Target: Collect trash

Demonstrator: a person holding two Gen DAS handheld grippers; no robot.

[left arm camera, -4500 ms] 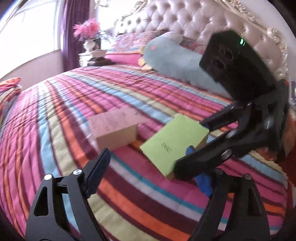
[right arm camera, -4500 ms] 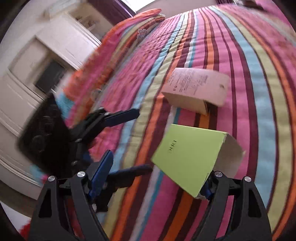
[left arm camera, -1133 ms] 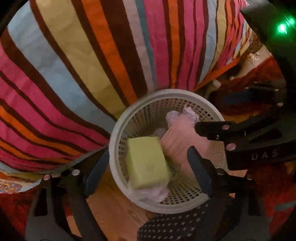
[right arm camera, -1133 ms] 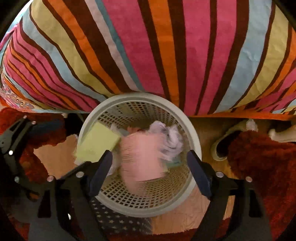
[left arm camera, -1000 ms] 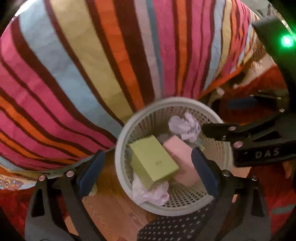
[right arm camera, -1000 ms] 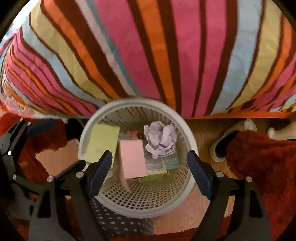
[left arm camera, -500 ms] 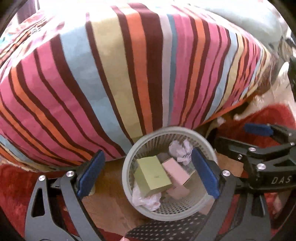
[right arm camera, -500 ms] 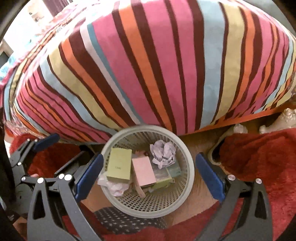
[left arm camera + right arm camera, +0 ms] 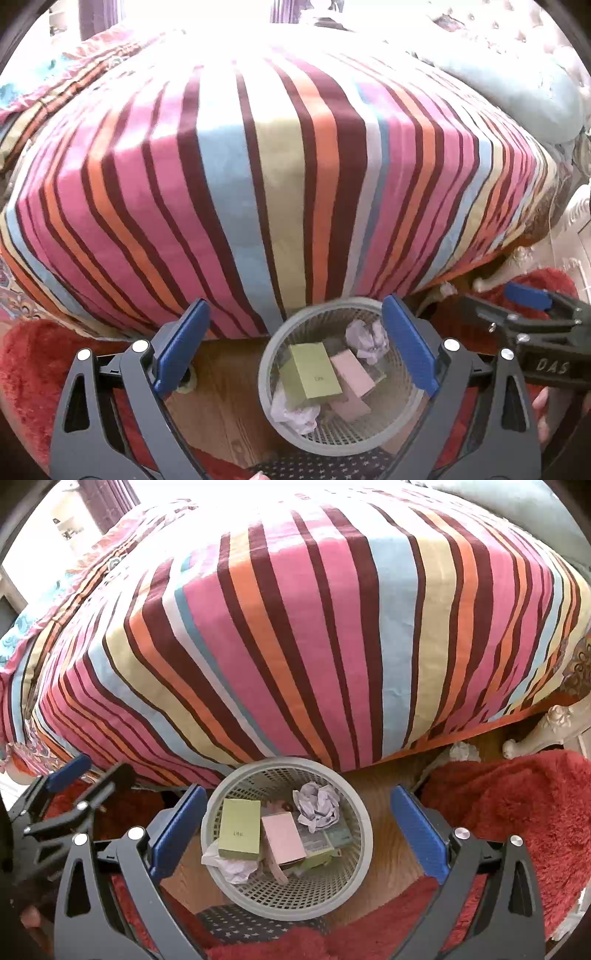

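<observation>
A grey mesh waste basket [image 9: 280,347] [image 9: 364,834] stands on the wooden floor against the bed. Inside lie a green box [image 9: 314,369] [image 9: 240,827], a pink box [image 9: 351,373] [image 9: 284,836] and crumpled paper [image 9: 367,338] [image 9: 317,805]. My left gripper [image 9: 295,343] hangs above the basket, jaws wide open and empty. My right gripper [image 9: 295,829] also hovers over it, open with nothing between its blue pads. Each gripper shows at the edge of the other's view: the right gripper [image 9: 532,314] and the left gripper [image 9: 66,782].
The bed with a striped cover [image 9: 277,166] [image 9: 314,627] fills the upper view. Red shaggy rugs [image 9: 517,812] [image 9: 29,362] lie on both sides of the basket. A star-patterned cloth [image 9: 240,926] sits at the near edge. A carved bed leg [image 9: 546,727] is at right.
Both grippers have risen away from the basket, which looks smaller now. The pink box dropped from the right gripper and settled beside the green one; more of the bed top shows.
</observation>
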